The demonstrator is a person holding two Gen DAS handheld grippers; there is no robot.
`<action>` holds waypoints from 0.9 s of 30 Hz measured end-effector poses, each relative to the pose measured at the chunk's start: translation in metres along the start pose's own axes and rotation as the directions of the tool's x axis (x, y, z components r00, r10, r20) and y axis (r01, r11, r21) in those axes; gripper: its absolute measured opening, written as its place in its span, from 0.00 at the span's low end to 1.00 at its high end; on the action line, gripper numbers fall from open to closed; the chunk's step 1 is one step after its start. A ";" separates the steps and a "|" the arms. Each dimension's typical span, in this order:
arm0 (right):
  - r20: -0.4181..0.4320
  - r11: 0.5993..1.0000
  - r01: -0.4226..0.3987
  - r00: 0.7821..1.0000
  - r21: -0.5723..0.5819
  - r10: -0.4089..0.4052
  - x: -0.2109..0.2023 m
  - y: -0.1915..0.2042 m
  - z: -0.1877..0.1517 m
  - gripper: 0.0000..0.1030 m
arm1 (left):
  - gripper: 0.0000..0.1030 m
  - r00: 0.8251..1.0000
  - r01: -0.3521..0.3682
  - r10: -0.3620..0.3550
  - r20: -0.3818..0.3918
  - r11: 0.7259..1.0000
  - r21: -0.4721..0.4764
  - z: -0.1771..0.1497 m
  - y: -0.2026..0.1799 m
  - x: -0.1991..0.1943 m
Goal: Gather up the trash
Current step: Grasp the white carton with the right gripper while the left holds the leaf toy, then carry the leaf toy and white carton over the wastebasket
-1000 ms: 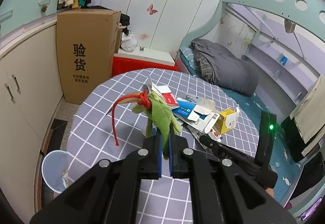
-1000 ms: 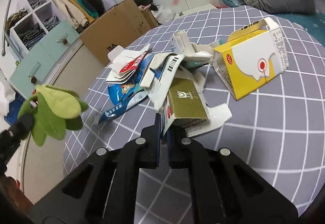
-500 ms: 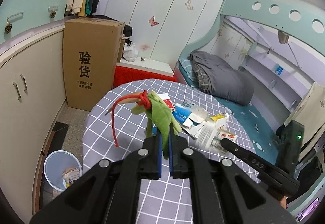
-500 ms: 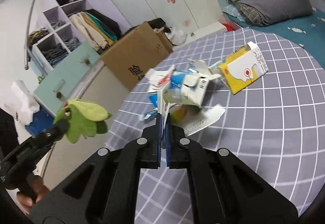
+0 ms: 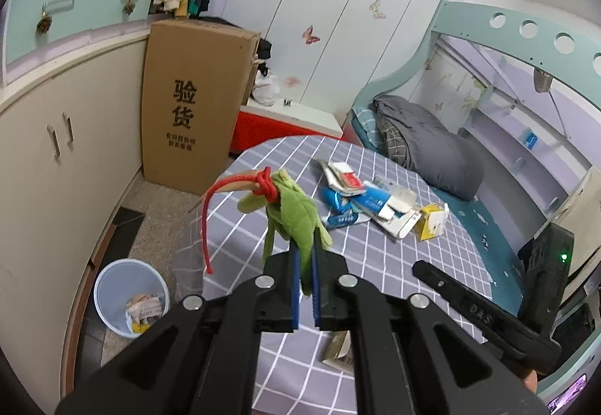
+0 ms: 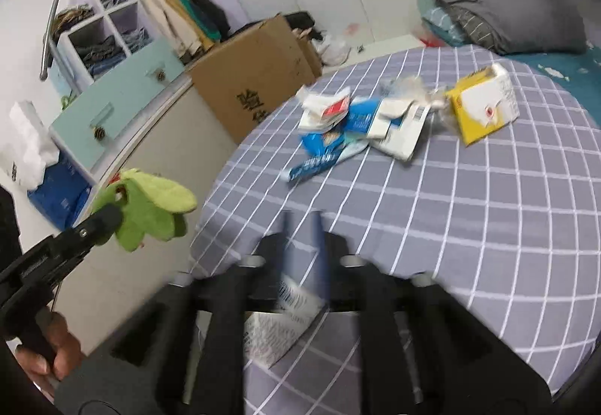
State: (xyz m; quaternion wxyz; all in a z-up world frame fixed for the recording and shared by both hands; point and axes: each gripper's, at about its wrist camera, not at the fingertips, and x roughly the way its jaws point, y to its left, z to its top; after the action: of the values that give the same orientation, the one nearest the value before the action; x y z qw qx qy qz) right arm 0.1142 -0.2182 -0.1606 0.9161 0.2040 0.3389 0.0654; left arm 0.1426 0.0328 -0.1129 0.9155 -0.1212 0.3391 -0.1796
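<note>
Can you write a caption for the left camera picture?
Left claw pinches a green cloth toy above the checked table.

cardboard box (image 5: 195, 106) printed 验货, right tongs (image 5: 477, 309) marked DAS

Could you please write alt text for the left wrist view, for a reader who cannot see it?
The left gripper holds a green cloth leaf tied with red cord over a round grey checked table. Flattened cartons litter the table, and a pale blue bin stands on the floor at left.

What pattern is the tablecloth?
Grey-purple with a white grid; clearest in the right wrist view.
</note>
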 end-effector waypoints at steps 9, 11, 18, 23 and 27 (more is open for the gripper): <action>-0.075 0.998 -0.060 0.996 -0.031 0.057 0.005 0.028 -0.033 0.77 | 0.05 1.000 -0.009 0.008 -0.020 0.999 -0.036 -0.014 0.024 -0.003; -0.089 0.998 -0.041 0.995 -0.054 0.036 0.006 0.039 -0.042 0.81 | 0.05 1.000 -0.009 0.008 -0.020 0.999 -0.040 -0.016 0.026 -0.004; -0.099 0.992 0.079 0.991 -0.102 -0.089 0.033 0.048 -0.058 0.58 | 0.05 1.000 -0.005 0.004 -0.027 1.000 -0.031 -0.020 0.029 -0.004; -0.102 0.991 0.059 0.992 -0.117 -0.071 0.039 0.050 -0.051 0.37 | 0.05 1.000 -0.008 0.007 -0.012 0.999 -0.049 -0.018 0.040 -0.009; -0.102 0.990 0.014 0.994 -0.140 -0.029 0.044 0.064 -0.044 0.30 | 0.05 1.000 -0.013 0.013 -0.004 0.998 -0.069 -0.017 0.053 -0.012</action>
State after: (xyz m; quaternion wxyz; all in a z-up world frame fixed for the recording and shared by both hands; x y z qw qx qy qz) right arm 0.1202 -0.1346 -0.1904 0.9100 0.1324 0.3827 0.0895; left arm 0.1360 0.0845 -0.1369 0.9113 -0.1501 0.3476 -0.1620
